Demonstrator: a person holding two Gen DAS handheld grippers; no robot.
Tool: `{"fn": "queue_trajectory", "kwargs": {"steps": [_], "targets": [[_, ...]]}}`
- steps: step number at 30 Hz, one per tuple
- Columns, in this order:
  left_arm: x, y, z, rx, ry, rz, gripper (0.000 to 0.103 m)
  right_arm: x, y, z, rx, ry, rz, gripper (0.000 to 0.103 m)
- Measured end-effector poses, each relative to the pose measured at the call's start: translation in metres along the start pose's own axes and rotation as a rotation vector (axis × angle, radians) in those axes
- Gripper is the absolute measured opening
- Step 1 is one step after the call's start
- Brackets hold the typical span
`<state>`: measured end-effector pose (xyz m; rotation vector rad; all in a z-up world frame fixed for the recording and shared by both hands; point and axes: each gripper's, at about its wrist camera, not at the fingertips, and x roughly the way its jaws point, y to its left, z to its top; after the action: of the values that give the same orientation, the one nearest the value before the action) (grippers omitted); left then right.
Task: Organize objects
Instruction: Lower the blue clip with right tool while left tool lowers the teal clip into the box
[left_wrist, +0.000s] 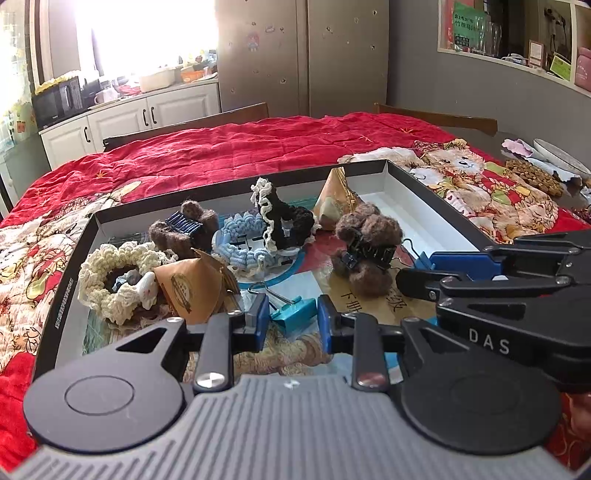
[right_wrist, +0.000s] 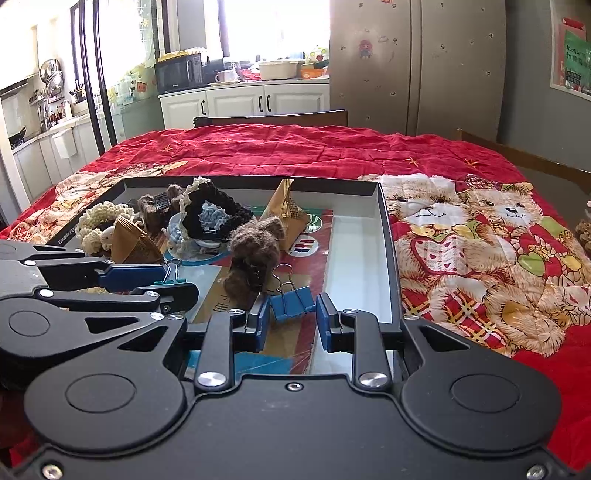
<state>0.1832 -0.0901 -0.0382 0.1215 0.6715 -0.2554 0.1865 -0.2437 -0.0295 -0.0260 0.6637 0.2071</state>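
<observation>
So we've got both grippers down low over the tray (left_wrist: 436, 192), which sits on a red quilt (left_wrist: 240, 147) with teddy bears printed on it. Our left gripper (left_wrist: 291, 325) has its jaws apart, and the teal clip (left_wrist: 293, 314) sits right in the gap between the blue pads (left_wrist: 258, 321), not squeezed as far as we can see. Same deal on the right: our right gripper (right_wrist: 291, 319) is spread open with the blue clip (right_wrist: 291, 302) between its pads (right_wrist: 325, 319), wire handles sticking up toward 11 o'clock; the clip looks close to the left pad, but we can't tell if it touches. In the left view the right gripper (left_wrist: 424, 273) comes in from 3 o'clock. The rest of the pile is farther back in the tray: a cream scrunchie (left_wrist: 118, 280) at 9 o'clock from the teal clip, a brown paper pyramid (left_wrist: 192, 291) just beside it, a light blue scrunchie (left_wrist: 240, 243) at 12 with a black scrunchie (left_wrist: 288, 221) tilted up on it, and a fuzzy brown hair claw (left_wrist: 365, 243) at 1 o'clock. Another brown claw (left_wrist: 184, 229) sits at 10 o'clock, and a second pyramid (left_wrist: 336, 199) stands near the far wall.
</observation>
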Motion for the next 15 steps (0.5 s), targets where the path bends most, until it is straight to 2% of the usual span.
{"fn": "queue_trajectory", "kwargs": {"steps": [6, 7, 8, 15], "targets": [[-0.0004, -0.0005, -0.0007, 0.002, -0.005, 0.004, 0.037, 0.0006, 0.0025, -0.0002, -0.019, 0.002, -0.005, 0.027], [-0.0004, -0.0006, -0.0007, 0.003, -0.005, 0.005, 0.04, 0.0005, 0.0025, -0.0003, -0.018, 0.002, -0.004, 0.027], [-0.0005, -0.0007, -0.0008, 0.003, -0.006, 0.005, 0.051, 0.0003, 0.0025, -0.0001, -0.015, 0.001, -0.001, 0.027], [-0.0041, -0.0016, -0.0005, 0.005, -0.015, 0.009, 0.054, -0.0029, 0.0015, 0.0005, -0.007, -0.013, 0.0, 0.031]]}}
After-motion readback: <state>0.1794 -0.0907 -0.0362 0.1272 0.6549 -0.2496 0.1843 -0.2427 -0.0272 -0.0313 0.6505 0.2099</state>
